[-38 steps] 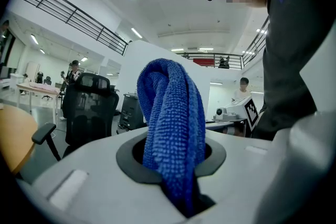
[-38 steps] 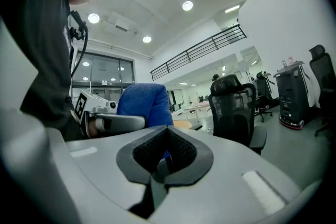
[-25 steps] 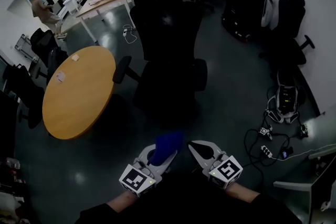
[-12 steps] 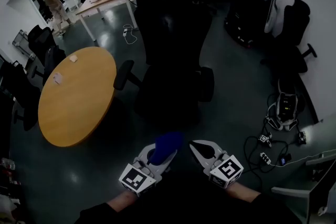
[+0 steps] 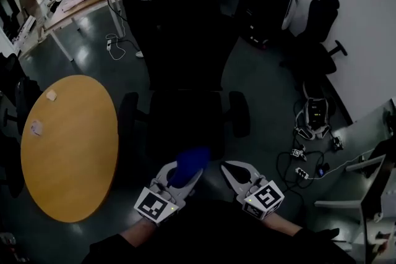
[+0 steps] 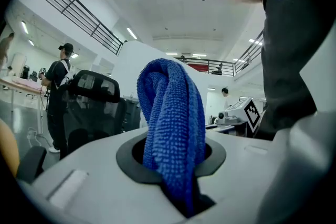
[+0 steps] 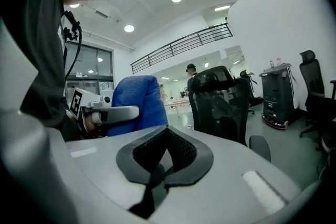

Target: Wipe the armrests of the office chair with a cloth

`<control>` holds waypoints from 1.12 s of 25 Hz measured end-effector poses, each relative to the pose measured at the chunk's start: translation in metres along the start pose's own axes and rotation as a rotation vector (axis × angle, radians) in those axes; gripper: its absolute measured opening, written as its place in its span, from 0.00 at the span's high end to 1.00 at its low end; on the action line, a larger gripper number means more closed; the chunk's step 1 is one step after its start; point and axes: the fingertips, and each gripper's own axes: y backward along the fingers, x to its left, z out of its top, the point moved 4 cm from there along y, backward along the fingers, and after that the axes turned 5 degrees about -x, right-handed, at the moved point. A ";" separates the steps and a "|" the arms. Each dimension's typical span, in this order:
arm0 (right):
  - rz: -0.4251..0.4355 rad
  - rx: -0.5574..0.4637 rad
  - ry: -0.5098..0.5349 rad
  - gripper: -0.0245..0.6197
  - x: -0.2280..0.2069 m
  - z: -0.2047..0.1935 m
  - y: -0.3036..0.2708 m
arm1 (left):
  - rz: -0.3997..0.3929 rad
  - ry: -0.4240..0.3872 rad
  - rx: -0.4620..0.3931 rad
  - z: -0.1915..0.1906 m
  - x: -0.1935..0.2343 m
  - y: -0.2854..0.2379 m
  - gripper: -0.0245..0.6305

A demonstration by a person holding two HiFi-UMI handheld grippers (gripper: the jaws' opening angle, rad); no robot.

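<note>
Pinching a bunched blue microfibre cloth (image 6: 170, 128) between its fingers, the left gripper (image 5: 180, 177) is held low in front of the person, with the cloth standing up out of the closed grip. Just beside it, the right gripper (image 5: 236, 172) has its fingers drawn together on nothing (it carries no part of the job at present).

Beyond both stands the black mesh-backed office chair (image 5: 185, 59), its seat turned towards the person. No wiping has begun, and the cloth is well apart from both pads. The left-side armrest (image 5: 128, 109) and right-side armrest (image 5: 239, 111) lie ahead of the cloth, one to either side of it. Each has its long axis running away from the person, so strokes would likely go fore and aft. A round wooden tabletop (image 5: 68, 145) sits off to the left.
</note>
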 end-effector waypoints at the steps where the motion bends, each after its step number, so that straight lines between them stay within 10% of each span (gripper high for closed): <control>1: -0.031 0.012 -0.002 0.95 -0.002 0.001 -0.008 | -0.016 0.001 0.003 0.003 0.013 0.000 0.80; 10: -0.199 0.054 -0.025 0.95 -0.017 0.008 -0.053 | -0.107 0.057 0.017 0.002 0.094 -0.019 0.80; 28: -0.110 -0.002 -0.100 0.95 -0.189 0.031 -0.074 | -0.028 -0.013 0.108 0.005 0.129 -0.167 0.80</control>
